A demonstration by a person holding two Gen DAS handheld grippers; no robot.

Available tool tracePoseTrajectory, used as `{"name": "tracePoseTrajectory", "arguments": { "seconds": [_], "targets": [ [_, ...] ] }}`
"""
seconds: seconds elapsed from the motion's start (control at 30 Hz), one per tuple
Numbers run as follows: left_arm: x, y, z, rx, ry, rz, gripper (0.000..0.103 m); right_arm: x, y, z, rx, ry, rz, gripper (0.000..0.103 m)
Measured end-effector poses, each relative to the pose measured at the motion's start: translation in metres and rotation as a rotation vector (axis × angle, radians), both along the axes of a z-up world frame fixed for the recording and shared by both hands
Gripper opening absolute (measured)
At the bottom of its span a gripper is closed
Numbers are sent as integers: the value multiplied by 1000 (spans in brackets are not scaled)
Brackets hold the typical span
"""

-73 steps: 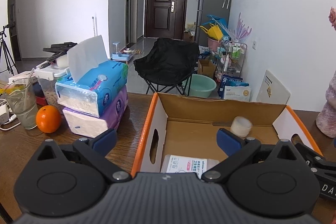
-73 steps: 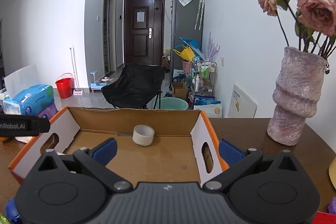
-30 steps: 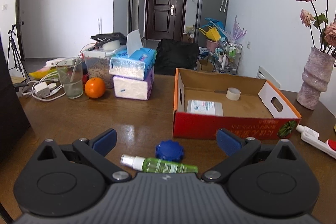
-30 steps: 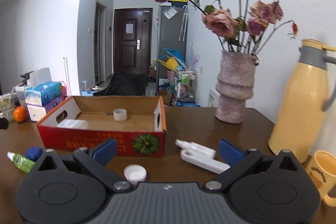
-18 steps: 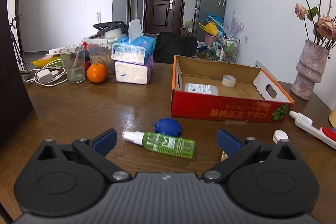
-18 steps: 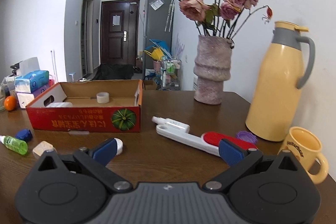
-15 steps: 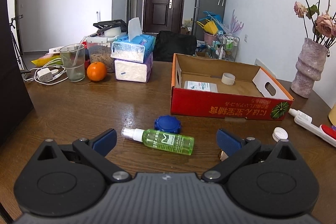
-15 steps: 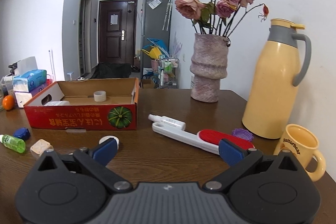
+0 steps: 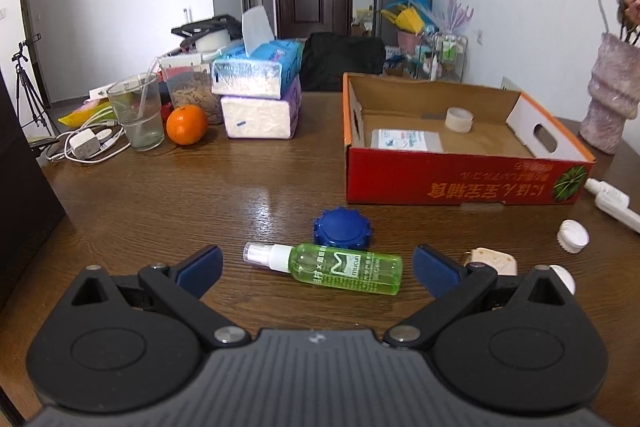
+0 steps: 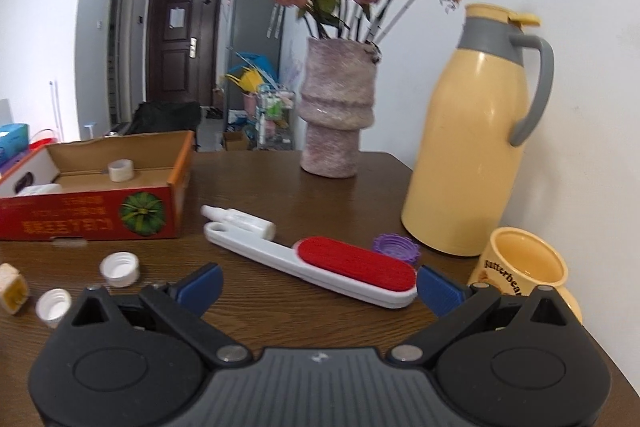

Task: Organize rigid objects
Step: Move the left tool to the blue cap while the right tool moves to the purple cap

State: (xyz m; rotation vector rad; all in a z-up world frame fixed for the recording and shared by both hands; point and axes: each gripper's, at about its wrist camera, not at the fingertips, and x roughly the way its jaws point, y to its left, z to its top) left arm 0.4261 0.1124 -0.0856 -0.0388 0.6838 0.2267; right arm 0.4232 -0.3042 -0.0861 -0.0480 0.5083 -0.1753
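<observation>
Your left gripper (image 9: 316,265) has its jaws spread wide and empty, low over the counter (image 9: 160,195). The green spray bottle (image 9: 334,268) lies on its side between the jaws, its white nozzle toward the left jaw. The blue cap (image 9: 342,228) sits just beyond the bottle, nearly touching it. If you close across the bottle's length the nozzle may be pushed and the round body will likely roll out, so turn to take it across its width. A careless approach could also nudge the blue cap away (it looks light). By the right jaw lie a beige block (image 9: 490,261) and a white cap (image 9: 573,235). Ahead and to the right stands the red cardboard box (image 9: 460,183), already holding a flat white packet (image 9: 406,139) and a tape roll (image 9: 459,119).

Your right gripper (image 10: 318,283) is likewise wide apart, gripping nothing. The lint brush (image 10: 316,265) lies slantwise between the jaws, its red pad (image 10: 356,263) close to the right jaw and its handle running off left and ahead. Grasped at the pad end, the long handle could swing and strike the white bottle (image 10: 240,221) touching it. Just past the right jaw sit the yellow mug (image 10: 524,271) and purple cap (image 10: 396,247); a wide sweep may clip the mug, or the thermos (image 10: 476,131) behind it.
</observation>
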Motion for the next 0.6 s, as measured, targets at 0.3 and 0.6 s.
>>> {"name": "tracePoseTrajectory", "arguments": {
  "seconds": [0.3, 0.6],
  "targets": [
    [42, 7, -12, -33, 86, 15, 103, 30, -31, -10, 64, 33, -70, 103],
    [84, 9, -26, -52, 154, 60, 103, 68, -42, -14, 88, 50, -104, 102]
  ]
}}
